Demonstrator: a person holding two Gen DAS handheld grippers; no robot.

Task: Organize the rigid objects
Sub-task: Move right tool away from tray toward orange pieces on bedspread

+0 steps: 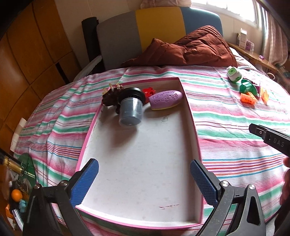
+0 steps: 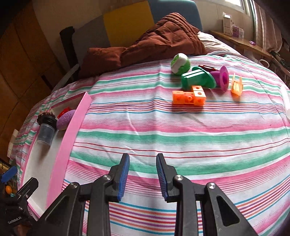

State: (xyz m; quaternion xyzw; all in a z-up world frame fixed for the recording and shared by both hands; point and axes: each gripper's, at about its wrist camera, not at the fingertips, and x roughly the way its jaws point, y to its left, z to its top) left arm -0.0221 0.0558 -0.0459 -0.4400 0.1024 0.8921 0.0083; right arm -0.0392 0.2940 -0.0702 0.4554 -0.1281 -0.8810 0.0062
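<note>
Left gripper [image 1: 144,181] – jaws wide apart, empty, above the pink-rimmed tray [image 1: 192,116]; ahead of it lie a grey jar [image 1: 130,112] and purple oval [image 1: 165,98]. Right gripper [image 2: 143,177] – jaws partly open, empty; orange block [image 2: 188,96] and green spool [image 2: 197,79] lie far ahead, slightly right.

Daylight glares from the window [image 1: 226,7]; fisheye-bent, dark edges.

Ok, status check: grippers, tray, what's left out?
Both grippers open, empty: left gripper over tray, right gripper over bedspread. Orange block, green spool and others outside. Path unobstructed.
</note>
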